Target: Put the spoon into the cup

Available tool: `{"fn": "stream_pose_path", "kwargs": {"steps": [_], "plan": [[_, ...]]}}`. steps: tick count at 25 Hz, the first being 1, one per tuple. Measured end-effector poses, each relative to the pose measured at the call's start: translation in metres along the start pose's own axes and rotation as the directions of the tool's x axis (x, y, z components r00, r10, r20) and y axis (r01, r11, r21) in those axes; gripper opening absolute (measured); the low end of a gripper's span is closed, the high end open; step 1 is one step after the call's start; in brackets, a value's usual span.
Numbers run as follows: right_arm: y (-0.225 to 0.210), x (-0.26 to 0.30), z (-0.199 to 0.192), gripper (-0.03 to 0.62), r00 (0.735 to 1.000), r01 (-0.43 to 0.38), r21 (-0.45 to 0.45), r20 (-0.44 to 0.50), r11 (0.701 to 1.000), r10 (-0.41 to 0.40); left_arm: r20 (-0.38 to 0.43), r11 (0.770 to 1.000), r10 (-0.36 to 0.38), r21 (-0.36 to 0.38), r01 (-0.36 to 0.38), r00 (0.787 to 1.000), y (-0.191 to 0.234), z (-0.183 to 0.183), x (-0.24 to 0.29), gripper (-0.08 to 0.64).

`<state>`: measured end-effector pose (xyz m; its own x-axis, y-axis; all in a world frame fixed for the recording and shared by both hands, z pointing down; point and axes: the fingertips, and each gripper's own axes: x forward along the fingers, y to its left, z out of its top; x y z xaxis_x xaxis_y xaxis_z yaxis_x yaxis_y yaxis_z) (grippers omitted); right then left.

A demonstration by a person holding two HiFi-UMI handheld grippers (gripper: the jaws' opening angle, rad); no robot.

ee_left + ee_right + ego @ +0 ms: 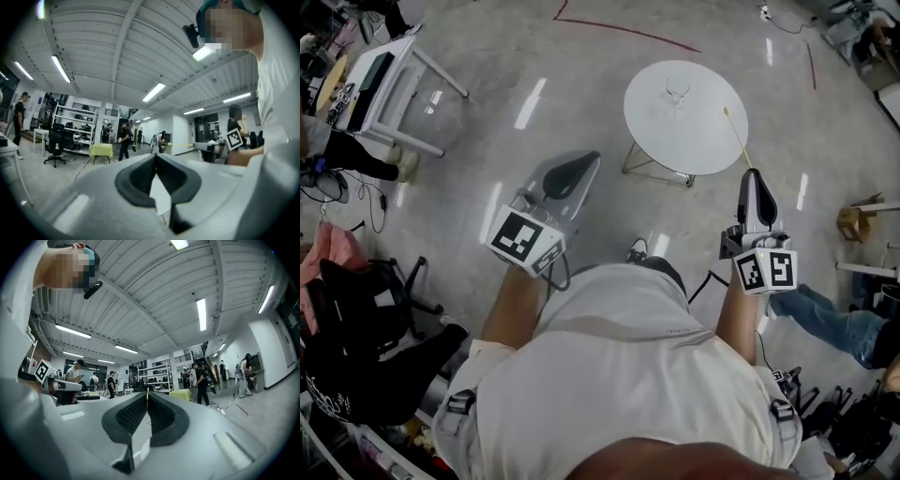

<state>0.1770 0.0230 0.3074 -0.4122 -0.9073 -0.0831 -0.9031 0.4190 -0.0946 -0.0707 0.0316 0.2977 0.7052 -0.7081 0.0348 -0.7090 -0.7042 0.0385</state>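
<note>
A clear glass cup (678, 93) stands on a small round white table (694, 136) ahead of me in the head view. My right gripper (753, 174) is shut on the end of a thin pale yellow spoon (737, 139), which slants up and left over the table's right edge, its head short of the cup. In the right gripper view the spoon (147, 398) shows as a yellow sliver pinched between the pads. My left gripper (584, 164) hangs left of the table, shut with nothing in it. The left gripper view shows its closed tips (155, 155) and, beyond them, the spoon (180, 144).
A white desk (389, 80) stands at the far left, with a black office chair (366, 309) and bags nearer me. A person's legs in jeans (830, 323) and a wooden stool (855, 220) are on the right. People, shelving and a table with a yellow-green cloth (101, 150) stand in the hall.
</note>
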Motion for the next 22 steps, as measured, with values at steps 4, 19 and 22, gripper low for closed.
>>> {"fn": "stream_pose_path", "kwargs": {"steps": [4,19,22], "plan": [[-0.068,0.022,0.000,0.012,1.000,-0.005,0.017,-0.017,1.000,0.006,-0.025,1.000,0.000,-0.001,0.000,1.000,-0.006,0.000,0.066,0.002],[-0.129,0.155,-0.068,0.012,0.987,0.024,0.044,-0.159,0.999,-0.016,-0.102,0.995,-0.102,-0.030,0.099,0.990,0.096,-0.039,0.188,0.002],[-0.123,0.198,-0.079,0.012,0.979,0.048,0.020,-0.201,0.999,-0.043,-0.096,0.992,-0.127,-0.029,0.124,0.987,0.145,-0.047,0.204,0.002]]}}
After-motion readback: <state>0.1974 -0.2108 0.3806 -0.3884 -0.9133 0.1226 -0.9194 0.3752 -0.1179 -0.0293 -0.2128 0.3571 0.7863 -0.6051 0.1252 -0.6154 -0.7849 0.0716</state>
